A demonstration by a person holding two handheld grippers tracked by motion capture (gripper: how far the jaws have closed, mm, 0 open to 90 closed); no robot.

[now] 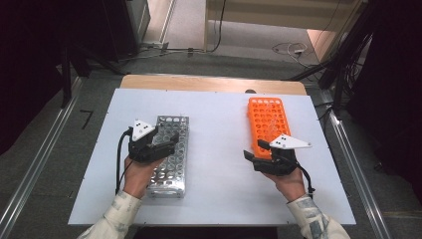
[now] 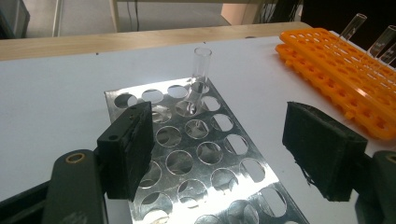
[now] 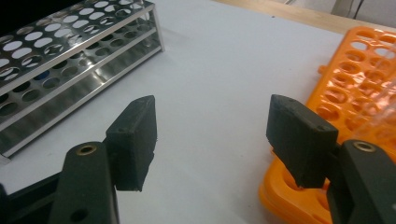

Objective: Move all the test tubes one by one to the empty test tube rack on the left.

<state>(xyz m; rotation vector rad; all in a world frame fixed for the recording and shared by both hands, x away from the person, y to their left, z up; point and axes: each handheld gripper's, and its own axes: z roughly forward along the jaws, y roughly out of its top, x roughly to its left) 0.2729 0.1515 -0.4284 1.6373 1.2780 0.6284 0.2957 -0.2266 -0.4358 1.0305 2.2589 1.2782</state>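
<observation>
glass tube (image 2: 200, 77) upright in metal rack (image 2: 224, 184), beyond open left tongs (image 2: 229, 156)

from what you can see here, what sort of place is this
Probably a lab-style test bench: a metal test tube rack holding a clear glass tube and an orange plastic rack sit on a white table, with cables on the floor behind.

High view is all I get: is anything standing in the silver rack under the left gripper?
Observer: Yes. One clear glass tube stands in a hole near the far end of the metal rack.
Operator: Is it being held?
Observer: No. The left gripper is open, and the tube stands beyond its jaws.
Operator: And the other hand?
Observer: The right gripper is open with nothing between its jaws, at the edge of the orange rack.
</observation>
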